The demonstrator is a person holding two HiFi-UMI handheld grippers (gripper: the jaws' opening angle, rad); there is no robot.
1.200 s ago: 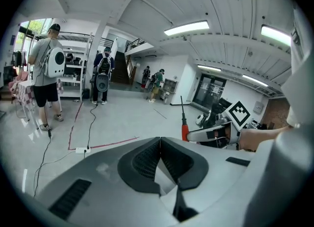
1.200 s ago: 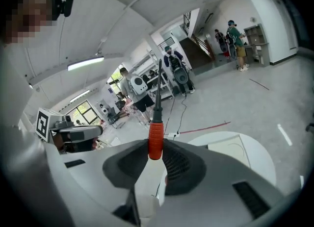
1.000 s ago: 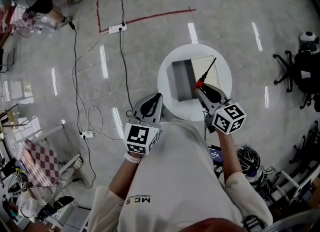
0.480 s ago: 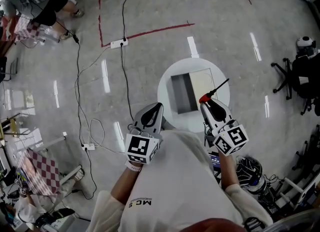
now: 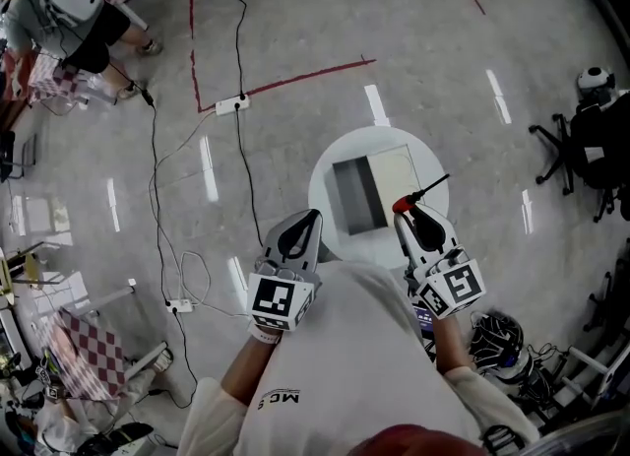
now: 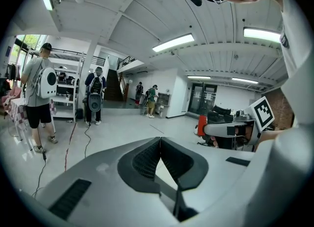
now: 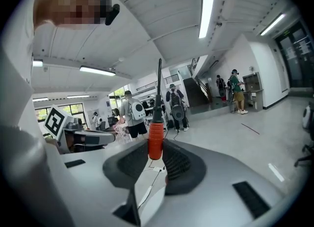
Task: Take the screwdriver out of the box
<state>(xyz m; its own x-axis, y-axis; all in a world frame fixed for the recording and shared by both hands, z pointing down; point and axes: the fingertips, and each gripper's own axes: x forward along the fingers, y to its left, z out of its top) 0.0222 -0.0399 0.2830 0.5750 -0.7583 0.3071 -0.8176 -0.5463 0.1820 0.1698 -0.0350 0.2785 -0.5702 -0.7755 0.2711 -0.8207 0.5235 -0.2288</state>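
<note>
1. The right gripper (image 7: 156, 148) is clenched on the screwdriver (image 7: 155, 140). Its two jaws pinch the red part of the handle. The dark shaft sticks straight out past the jaws.
2. Only that red bit of the handle shows. Anything further back is buried between the jaws, so I can't tell how long the handle is.
3. In the head view the screwdriver (image 5: 403, 205) is out of the box (image 5: 354, 193). It sits just right of the box, over the near right part of the round white table (image 5: 325, 163). The shaft points to the far right, and it's so thin there that the tip is hard to pick out.
4. The right gripper (image 5: 409, 218) holds it above the table, but I can't judge the height.
5. The left gripper (image 6: 160, 140) is clamped shut on nothing, with its jaws meeting in a closed line. In the head view the left gripper (image 5: 309, 218) sits at the table's near left edge, beside the box and not touching it.
6. The box is open on top, with a darker grey half on the left and a paler half on the right. I can't make out any contents.
7. The person's shirt (image 5: 335, 365) covers the near rim of the table. Whatever holds the table up is hidden too.
8. Cables and a power strip (image 5: 233, 104) lie on the floor far left. An office chair (image 5: 571, 149) at the right is partly cut off.
</note>
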